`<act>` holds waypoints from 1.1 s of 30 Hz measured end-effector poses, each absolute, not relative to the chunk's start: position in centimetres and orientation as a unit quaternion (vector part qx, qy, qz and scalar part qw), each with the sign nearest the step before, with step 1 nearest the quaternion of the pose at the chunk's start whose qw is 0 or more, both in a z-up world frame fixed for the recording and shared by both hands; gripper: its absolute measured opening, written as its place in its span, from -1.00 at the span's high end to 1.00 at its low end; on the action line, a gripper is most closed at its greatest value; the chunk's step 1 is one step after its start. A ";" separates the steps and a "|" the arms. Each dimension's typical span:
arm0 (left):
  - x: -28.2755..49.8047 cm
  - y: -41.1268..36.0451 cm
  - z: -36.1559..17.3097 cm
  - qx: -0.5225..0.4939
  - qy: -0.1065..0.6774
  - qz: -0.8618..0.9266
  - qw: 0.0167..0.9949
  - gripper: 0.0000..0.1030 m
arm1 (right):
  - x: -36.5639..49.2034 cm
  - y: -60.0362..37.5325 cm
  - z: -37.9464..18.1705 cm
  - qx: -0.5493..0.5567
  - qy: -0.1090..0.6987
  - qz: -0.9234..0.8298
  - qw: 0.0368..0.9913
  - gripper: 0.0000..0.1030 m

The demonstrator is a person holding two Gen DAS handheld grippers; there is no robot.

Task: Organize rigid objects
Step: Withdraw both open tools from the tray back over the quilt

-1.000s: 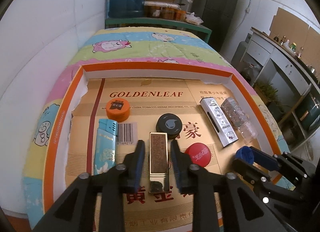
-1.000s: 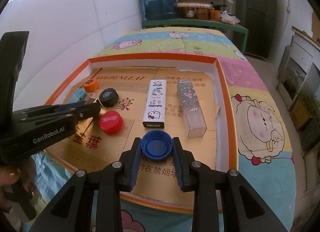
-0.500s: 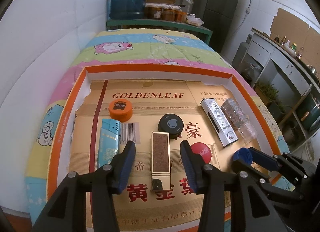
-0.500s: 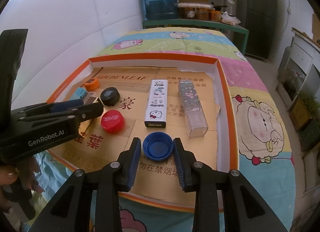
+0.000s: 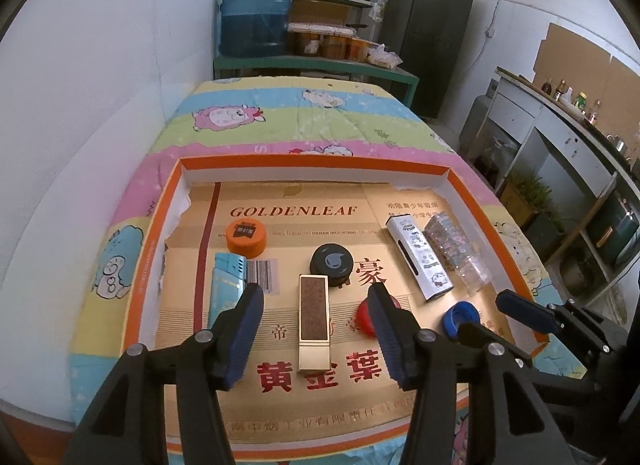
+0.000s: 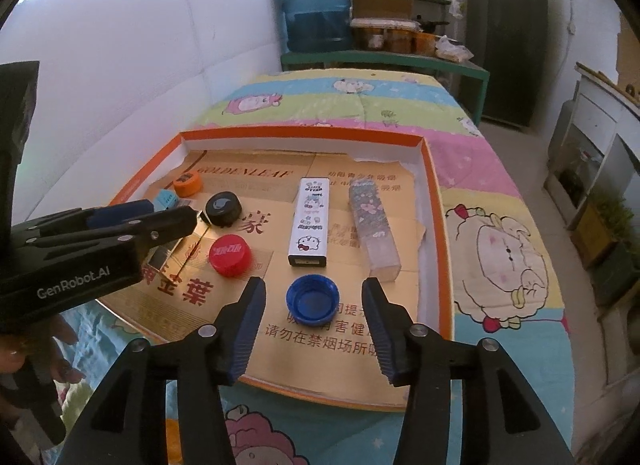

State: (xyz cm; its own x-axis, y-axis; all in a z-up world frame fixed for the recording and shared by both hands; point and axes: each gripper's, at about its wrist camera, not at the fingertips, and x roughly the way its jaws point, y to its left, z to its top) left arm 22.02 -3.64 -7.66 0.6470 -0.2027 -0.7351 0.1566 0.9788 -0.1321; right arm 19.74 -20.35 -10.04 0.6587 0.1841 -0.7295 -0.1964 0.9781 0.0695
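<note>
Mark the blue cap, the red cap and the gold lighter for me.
blue cap (image 6: 313, 297): right wrist view, on its hollow inside.
red cap (image 6: 230, 255): right wrist view, on its printed top.
gold lighter (image 5: 314, 315): left wrist view, on its brown top panel.

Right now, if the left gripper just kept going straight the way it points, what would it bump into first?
Probably the gold rectangular case lying flat on the cardboard tray. It sits between the opening jaws of the left gripper, untouched; depth is hard to judge.
</note>
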 end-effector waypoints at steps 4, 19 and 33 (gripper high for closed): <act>21.3 -3.6 -7.0 -0.027 0.399 -0.099 0.911 -0.14 | 19.3 -20.4 -9.5 -0.007 0.395 0.100 0.913 -0.08; 18.6 -2.8 -4.6 -0.027 0.371 -0.097 0.923 -0.26 | 16.8 -19.9 -7.3 -0.014 0.377 0.094 0.921 -0.08; 16.1 -1.6 -3.2 -0.031 0.351 -0.092 0.932 -0.30 | 14.4 -19.0 -5.7 -0.021 0.366 0.092 0.926 -0.09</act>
State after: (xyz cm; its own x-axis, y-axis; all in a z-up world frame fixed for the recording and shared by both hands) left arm 16.10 -1.55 -3.18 0.7374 -0.1928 -0.6473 0.1492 0.9812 -0.1223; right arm 14.43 -19.04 -5.72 0.7147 0.1543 -0.6822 -0.1854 0.9823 0.0279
